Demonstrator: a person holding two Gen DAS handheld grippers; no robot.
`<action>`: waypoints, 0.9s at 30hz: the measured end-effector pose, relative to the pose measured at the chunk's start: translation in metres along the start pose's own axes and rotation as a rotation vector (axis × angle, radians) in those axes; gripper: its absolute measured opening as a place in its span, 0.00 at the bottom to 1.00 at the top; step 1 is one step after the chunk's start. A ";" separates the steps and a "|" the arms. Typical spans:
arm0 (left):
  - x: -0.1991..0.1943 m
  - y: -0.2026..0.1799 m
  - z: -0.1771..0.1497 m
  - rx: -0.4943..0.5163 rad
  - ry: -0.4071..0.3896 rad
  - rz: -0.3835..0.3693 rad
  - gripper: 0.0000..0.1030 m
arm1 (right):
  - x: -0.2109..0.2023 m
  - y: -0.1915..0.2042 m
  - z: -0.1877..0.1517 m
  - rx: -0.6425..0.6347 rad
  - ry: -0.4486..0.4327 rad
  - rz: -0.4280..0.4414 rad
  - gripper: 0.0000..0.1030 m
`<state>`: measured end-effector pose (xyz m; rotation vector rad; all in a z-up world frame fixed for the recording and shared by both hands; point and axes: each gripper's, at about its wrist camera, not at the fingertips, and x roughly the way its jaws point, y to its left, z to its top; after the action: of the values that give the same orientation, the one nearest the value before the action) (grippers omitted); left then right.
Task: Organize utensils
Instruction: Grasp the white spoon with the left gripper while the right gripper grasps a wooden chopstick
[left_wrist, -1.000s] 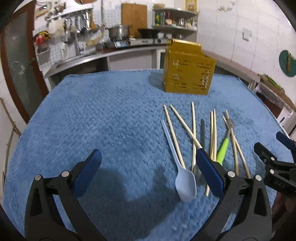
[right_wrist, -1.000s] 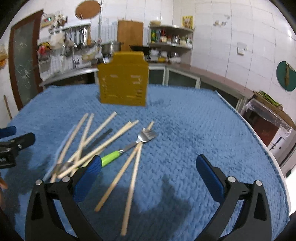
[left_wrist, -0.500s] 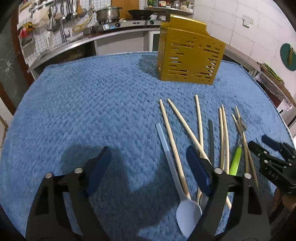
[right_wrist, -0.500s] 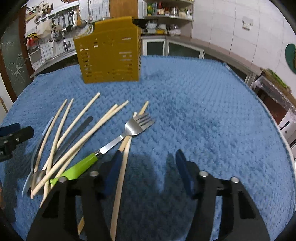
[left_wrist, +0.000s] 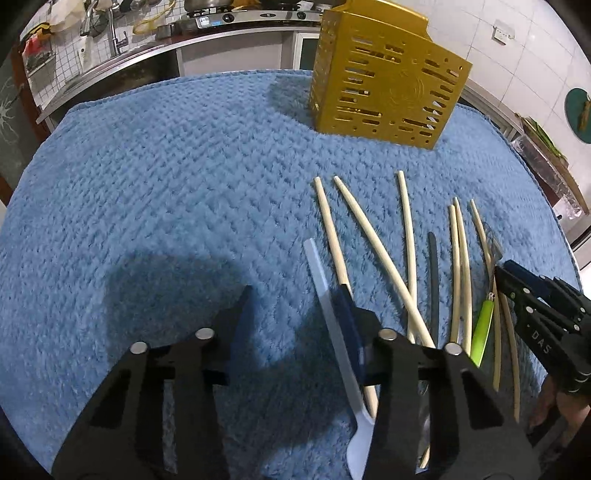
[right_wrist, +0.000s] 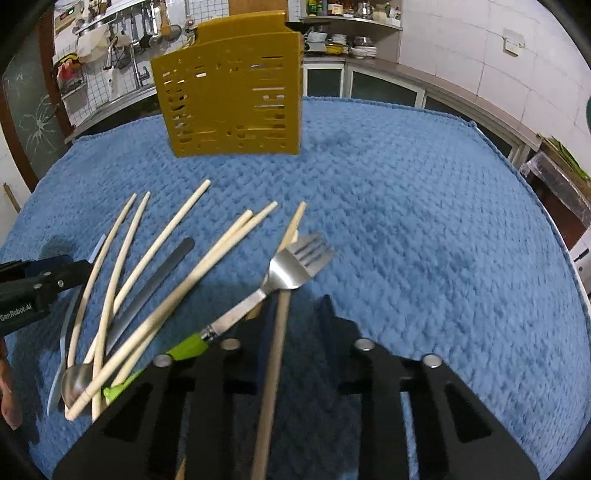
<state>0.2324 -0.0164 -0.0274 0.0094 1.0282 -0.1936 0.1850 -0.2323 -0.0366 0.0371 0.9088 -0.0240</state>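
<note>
Jaws on both grippers are far narrower than a second ago, when each stood at full spread above the blue mat (left_wrist: 155, 192), and both are closing at this moment; both wrist views also sit lower and nearer the utensil scatter than before. Reading: the approach is over and the first grasps of the sort are under way, nothing yet in the yellow holder (left_wrist: 384, 85), which stands upright toward the mat's far edge, well apart from the scatter. Left gripper (left_wrist: 295, 295): partly open, only bare mat in the gap; the pale blue plastic spoon (left_wrist: 334, 332) runs along the inner face of its right finger (left_wrist: 351, 321), touching or just beside it — cannot tell which — so the spoon lies at the margin of the gap, not centred and not pinched. Right gripper (right_wrist: 295, 306): a narrow gap is left, and one wooden chopstick (right_wrist: 275, 354) passes lengthwise through it, nearer the left finger; pads not visibly pressing on it yet. The green-handled fork (right_wrist: 258, 299) lies just left of that gap, its handle under the left finger. Remaining chopsticks (right_wrist: 162, 243) and a dark-handled metal spoon (right_wrist: 155, 273) fan across the near-left part of the mat, between the two grippers.
</note>
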 end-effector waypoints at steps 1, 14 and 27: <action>0.001 -0.001 0.001 0.001 0.002 0.000 0.34 | 0.002 0.001 0.002 -0.004 0.002 -0.001 0.15; 0.016 -0.013 0.020 0.036 0.045 0.055 0.28 | 0.023 -0.003 0.029 0.003 0.048 0.016 0.08; 0.016 -0.006 0.021 0.007 0.038 0.032 0.11 | 0.014 -0.022 0.024 0.055 0.050 0.042 0.07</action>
<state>0.2569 -0.0263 -0.0298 0.0354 1.0645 -0.1685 0.2120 -0.2557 -0.0333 0.1083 0.9573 -0.0090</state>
